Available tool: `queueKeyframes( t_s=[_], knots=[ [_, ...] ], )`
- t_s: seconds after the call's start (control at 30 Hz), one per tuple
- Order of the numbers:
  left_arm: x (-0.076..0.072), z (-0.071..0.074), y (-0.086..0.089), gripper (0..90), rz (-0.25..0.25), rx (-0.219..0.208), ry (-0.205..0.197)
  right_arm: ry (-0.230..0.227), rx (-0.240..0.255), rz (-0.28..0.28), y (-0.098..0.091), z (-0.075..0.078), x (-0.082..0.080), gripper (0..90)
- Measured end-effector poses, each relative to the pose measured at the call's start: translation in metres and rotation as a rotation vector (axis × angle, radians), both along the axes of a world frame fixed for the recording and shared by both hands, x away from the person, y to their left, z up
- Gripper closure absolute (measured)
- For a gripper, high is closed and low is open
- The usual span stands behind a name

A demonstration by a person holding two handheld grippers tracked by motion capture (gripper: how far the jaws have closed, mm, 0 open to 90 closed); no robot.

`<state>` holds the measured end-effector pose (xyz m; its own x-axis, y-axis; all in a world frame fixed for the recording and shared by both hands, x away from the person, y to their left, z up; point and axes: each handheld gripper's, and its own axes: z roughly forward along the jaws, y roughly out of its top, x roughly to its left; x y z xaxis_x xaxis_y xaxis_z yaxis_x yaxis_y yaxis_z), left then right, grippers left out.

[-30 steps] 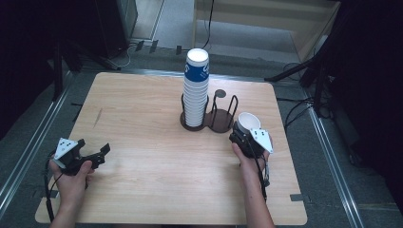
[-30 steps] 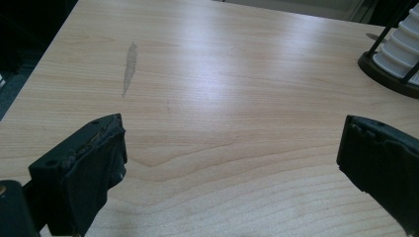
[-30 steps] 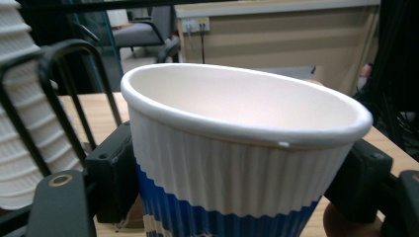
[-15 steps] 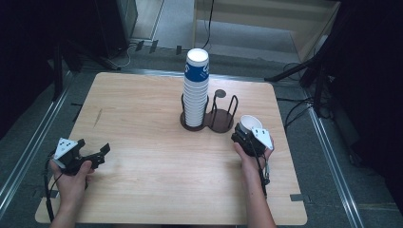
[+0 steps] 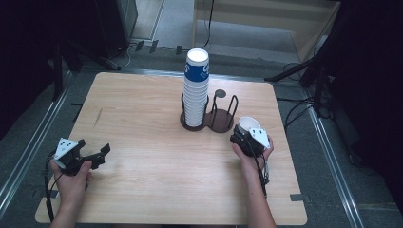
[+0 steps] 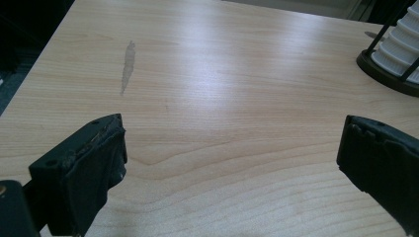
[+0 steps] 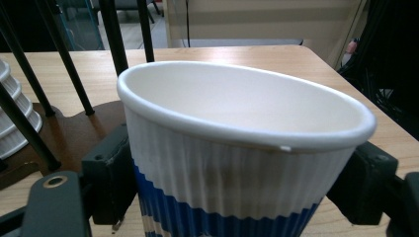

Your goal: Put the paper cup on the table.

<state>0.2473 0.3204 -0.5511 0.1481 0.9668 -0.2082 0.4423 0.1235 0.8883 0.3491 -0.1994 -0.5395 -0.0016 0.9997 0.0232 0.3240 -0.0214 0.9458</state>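
A white paper cup (image 5: 248, 124) with a blue band stands upright between the jaws of my right gripper (image 5: 244, 137), just right of a dark two-place wire cup holder (image 5: 221, 124). In the right gripper view the cup (image 7: 237, 163) sits tilted between both pads, which still touch its ribbed wall. These jaws have just been opening with the cup between them. A tall stack of the same cups (image 5: 196, 90) stands in the holder's left place. My left gripper (image 5: 101, 154) rests open over bare wood at the table's near left, its jaws wide apart (image 6: 232, 163).
The wooden table (image 5: 142, 118) has a grey smear (image 6: 128, 64) on its left half. Metal rails run along both sides of the table. The holder's thin black posts (image 7: 113, 34) rise right behind the held cup. Cables lie on the floor beyond the far right corner.
My right hand with the cup has shifted a little towards the near edge, away from the holder. The left gripper has stayed where it was.
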Motion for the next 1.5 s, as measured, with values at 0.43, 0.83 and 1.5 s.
queueKeyframes(
  t_s=[0.43, 0.83, 1.5],
  knots=[
    [0.0, 0.0, 0.001, 0.0, 0.001, -0.004, 0.0, 0.012, -0.005, 0.016, 0.002, 0.002, -0.004, 13.6],
    [0.0, 0.0, 0.001, 0.0, 0.002, -0.005, 0.002, 0.045, 0.028, 0.066, 0.001, 0.008, -0.01, 0.0],
    [0.0, 0.0, 0.001, 0.0, -0.004, -0.008, 0.006, -0.018, 0.048, 0.091, -0.003, 0.032, -0.039, 0.0]
  ],
)
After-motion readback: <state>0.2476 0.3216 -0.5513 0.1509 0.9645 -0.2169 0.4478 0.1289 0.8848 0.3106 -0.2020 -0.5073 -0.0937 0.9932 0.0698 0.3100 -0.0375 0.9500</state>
